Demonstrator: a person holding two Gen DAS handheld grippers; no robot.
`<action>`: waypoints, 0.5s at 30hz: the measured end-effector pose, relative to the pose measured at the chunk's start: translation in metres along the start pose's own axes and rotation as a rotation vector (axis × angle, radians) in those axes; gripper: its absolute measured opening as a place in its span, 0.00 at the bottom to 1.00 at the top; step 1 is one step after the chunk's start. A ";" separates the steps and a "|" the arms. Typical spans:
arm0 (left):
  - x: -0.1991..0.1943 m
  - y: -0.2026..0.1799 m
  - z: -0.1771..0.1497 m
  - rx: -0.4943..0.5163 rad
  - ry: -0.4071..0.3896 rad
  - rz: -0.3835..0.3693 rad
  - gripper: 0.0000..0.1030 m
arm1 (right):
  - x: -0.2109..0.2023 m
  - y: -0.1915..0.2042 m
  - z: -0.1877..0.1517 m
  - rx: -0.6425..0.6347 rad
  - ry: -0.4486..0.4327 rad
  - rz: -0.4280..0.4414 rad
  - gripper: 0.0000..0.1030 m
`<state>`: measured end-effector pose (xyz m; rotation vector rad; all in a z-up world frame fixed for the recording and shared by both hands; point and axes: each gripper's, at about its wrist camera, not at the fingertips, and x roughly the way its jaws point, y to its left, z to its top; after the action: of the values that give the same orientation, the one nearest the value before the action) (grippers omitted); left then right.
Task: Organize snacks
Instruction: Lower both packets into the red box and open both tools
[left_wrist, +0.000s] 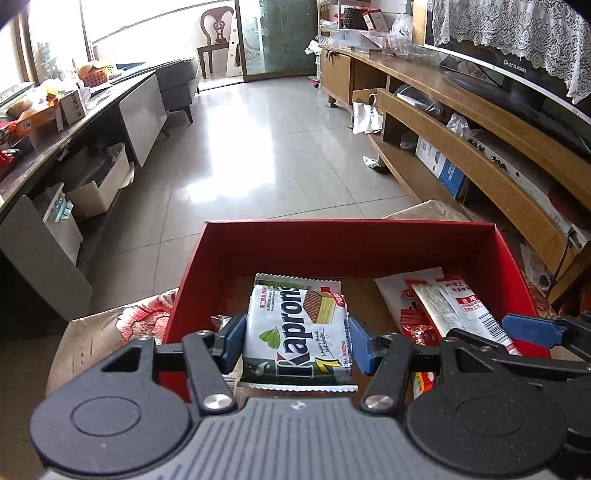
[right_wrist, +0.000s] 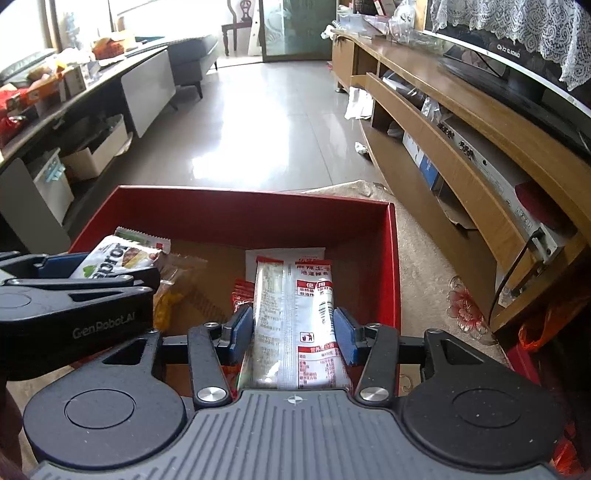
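Living room floor, red box (left_wrist: 347, 240): left gripper (left_wrist: 297, 341) clamps wafer pack (left_wrist: 295, 332); right gripper (right_wrist: 293, 334) apparently gripping white snack packet (right_wrist: 295, 317).

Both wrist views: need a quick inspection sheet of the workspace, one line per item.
Surface: floral cloth under the red box, over a tiled floor.
Job's things: wafer pack between the left gripper's pads; silver-and-red snack packet between the right gripper's pads; more red-and-white packets and a clear-wrapped snack lie in the box.
Clutter: brown cardboard behind the box.
Grippers: left gripper shut on the wafer pack; right gripper around its packet, grip unclear.
Cables: a dark cable hangs from the TV cabinet.
Surroundings: littered side table, sofa, chair, TV.
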<state>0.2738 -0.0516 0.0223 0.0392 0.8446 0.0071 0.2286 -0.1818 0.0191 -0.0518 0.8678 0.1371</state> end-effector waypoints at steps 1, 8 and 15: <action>-0.001 0.000 -0.001 -0.001 -0.001 -0.001 0.55 | 0.000 -0.001 0.000 0.002 -0.001 -0.001 0.56; -0.005 -0.001 0.001 -0.002 -0.005 0.002 0.60 | -0.005 -0.002 0.000 0.008 -0.017 -0.005 0.55; -0.008 0.001 0.004 -0.016 -0.009 0.000 0.65 | -0.008 -0.005 0.003 0.020 -0.032 -0.007 0.55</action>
<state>0.2714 -0.0509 0.0312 0.0236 0.8358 0.0134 0.2262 -0.1877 0.0271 -0.0336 0.8369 0.1219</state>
